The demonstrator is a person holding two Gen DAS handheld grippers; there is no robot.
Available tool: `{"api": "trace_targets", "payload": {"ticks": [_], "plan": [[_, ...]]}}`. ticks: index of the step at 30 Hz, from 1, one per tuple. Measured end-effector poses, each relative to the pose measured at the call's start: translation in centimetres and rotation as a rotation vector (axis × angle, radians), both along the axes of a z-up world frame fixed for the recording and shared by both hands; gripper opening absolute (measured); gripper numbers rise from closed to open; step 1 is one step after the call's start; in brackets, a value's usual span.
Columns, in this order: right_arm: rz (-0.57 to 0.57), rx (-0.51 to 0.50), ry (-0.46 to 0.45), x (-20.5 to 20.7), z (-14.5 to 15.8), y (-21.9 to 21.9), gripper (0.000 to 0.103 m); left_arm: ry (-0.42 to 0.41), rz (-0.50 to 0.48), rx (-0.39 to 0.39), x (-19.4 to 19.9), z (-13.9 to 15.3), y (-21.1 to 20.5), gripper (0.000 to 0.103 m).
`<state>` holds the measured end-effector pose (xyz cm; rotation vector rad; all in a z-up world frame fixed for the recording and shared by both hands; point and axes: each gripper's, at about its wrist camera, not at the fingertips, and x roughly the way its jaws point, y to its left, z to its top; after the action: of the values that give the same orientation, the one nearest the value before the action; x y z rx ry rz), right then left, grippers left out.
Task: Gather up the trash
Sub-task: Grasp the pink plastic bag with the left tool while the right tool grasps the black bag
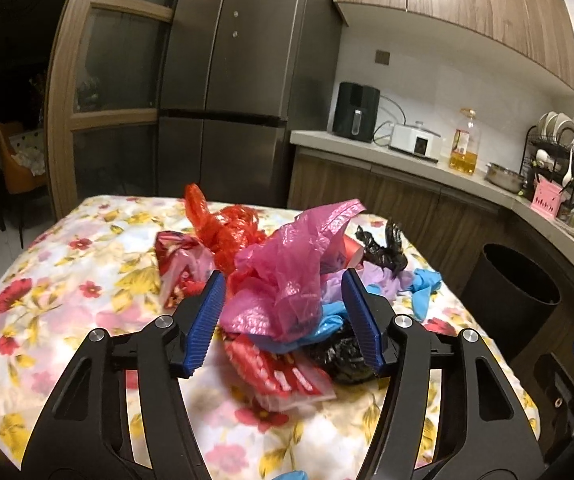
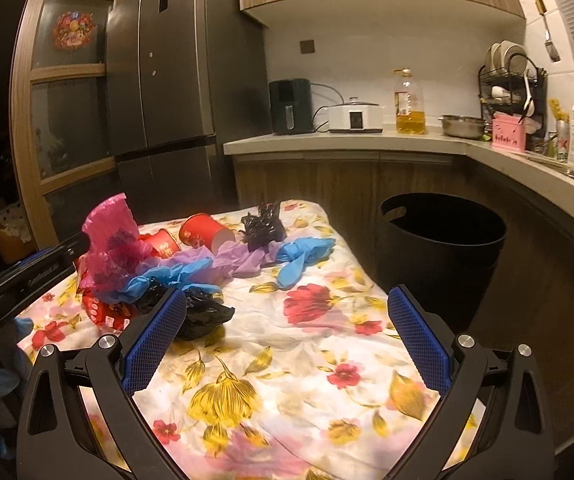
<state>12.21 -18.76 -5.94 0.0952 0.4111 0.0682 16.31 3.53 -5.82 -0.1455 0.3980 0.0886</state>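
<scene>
Here | pink bag [image 1: 283,280] upright, crumpled | between left hand-held gripper [image 1: 283,292] pads

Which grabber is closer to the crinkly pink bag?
Left. The left gripper has its jaws either side of the pink bag, pads not yet pressing it. The right gripper hangs open over bare tablecloth, with the bag off to its left.

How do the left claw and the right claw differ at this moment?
The left claw has its fingers either side of the crumpled pink plastic bag on the trash pile, while the right claw has only bare floral tablecloth between its fingers. The left claw's jaws stand narrower; the right claw's gape wide. Both are black with ribbed blue pads and point slightly down over the same table.
</scene>
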Motion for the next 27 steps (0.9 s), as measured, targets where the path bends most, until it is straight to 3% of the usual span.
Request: {"api": "trace_targets", "payload": {"ticks": [2,5,7,10,21,27], "plan": [[0.012,0.003,0.009,1.0,-0.4,0.3,0.097,0.021,-0.004,0.009,1.1,-0.5,0.0,0.053],[0.034,0.008,0.019,2.4,-1.1,0.8,0.097,0.042,-0.022,0.003,2.3,-1.2,0.2,0.036],[0.05,0.011,0.027,3.2,-1.4,1.2,0.097,0.047,-0.028,-0.009,2.6,-1.4,0.3,0.018],[0.086,0.011,0.041,4.4,-2.3,2.3,0.096,0.046,-0.028,-0.021,2.5,-1.6,0.8,0.008],[0.21,0.028,0.073,7.0,-4.6,6.0,0.083,-0.045,0.013,-0.114,-0.8,-0.1,3.4,0.005],[0.243,0.046,0.091,8.3,-5.6,7.5,0.079,-0.073,0.06,-0.108,-2.2,0.4,4.1,0.005]]}}
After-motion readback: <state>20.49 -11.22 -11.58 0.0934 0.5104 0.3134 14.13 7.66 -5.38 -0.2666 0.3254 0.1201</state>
